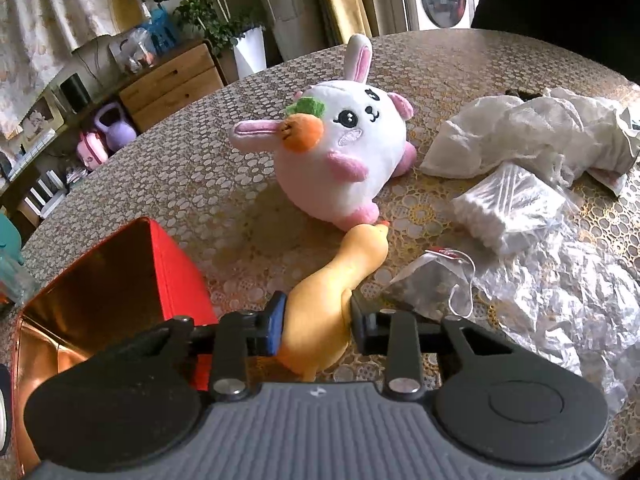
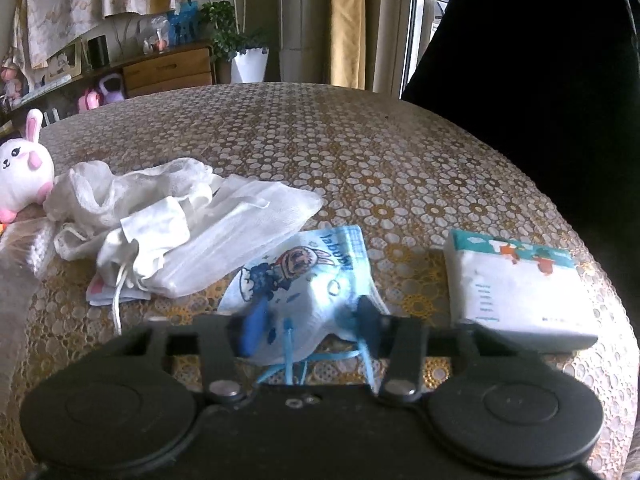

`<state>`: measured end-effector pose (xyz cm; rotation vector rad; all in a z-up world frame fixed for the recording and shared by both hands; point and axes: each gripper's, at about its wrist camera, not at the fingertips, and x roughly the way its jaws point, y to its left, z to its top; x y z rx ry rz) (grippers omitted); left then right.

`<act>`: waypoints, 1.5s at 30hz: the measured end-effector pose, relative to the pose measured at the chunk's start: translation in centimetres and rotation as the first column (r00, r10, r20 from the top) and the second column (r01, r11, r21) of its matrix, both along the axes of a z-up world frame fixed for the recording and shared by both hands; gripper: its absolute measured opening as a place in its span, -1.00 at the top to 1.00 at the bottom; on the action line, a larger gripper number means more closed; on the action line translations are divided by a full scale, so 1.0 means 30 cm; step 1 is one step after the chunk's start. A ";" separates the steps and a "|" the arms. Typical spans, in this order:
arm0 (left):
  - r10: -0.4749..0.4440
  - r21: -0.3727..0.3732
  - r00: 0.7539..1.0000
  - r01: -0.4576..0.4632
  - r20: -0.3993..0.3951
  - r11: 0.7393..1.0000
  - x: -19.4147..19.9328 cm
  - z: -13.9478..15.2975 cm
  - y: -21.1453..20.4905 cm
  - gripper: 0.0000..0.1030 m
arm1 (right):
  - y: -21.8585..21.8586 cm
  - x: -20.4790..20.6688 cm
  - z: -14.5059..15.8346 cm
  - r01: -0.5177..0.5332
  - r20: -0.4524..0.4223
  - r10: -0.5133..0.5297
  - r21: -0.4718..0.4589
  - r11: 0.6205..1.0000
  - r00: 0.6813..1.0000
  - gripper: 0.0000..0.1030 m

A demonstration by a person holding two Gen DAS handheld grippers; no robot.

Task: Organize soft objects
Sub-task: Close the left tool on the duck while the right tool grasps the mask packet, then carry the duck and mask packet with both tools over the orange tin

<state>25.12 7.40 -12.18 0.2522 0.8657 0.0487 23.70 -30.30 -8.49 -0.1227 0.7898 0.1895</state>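
Sorting barely begun: left gripper (image 1: 316, 322) clamped on yellow squeeze toy (image 1: 340, 280), right gripper (image 2: 310, 320) clamped on blue printed mask (image 2: 308, 276), red box (image 1: 120, 280) lower left empty, bunny plush (image 1: 340, 148) unsorted.

Between my right tongs, the pale blue cartoon-rabbit drawstring pouch (image 2: 316, 280) bears upside-down blue lettering, seemingly "labubu"; nothing else legible.

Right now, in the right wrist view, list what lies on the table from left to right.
Plush bunny → white cloth bags → blue cartoon mask, between the right gripper's fingers → tissue pack.
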 end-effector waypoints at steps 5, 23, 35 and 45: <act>0.030 -0.016 0.999 -0.029 0.018 0.999 -0.013 0.018 0.004 0.43 | 0.003 -0.019 0.020 0.015 0.016 -0.015 0.012 1.000 1.000 0.85; 0.103 -0.165 0.990 -0.086 0.093 0.982 -0.152 0.200 0.036 0.43 | 0.051 -0.226 0.324 -0.041 0.157 0.030 0.072 0.997 0.987 0.88; 0.141 -0.201 0.982 -0.113 0.129 0.973 -0.264 0.331 0.116 0.43 | 0.308 -0.312 0.484 -0.265 0.178 0.240 0.131 0.955 0.954 0.88; 0.210 -0.221 0.968 -0.176 0.140 0.959 -0.333 0.372 0.253 0.43 | 0.616 -0.357 0.530 -0.464 0.181 0.441 0.115 0.878 0.879 0.88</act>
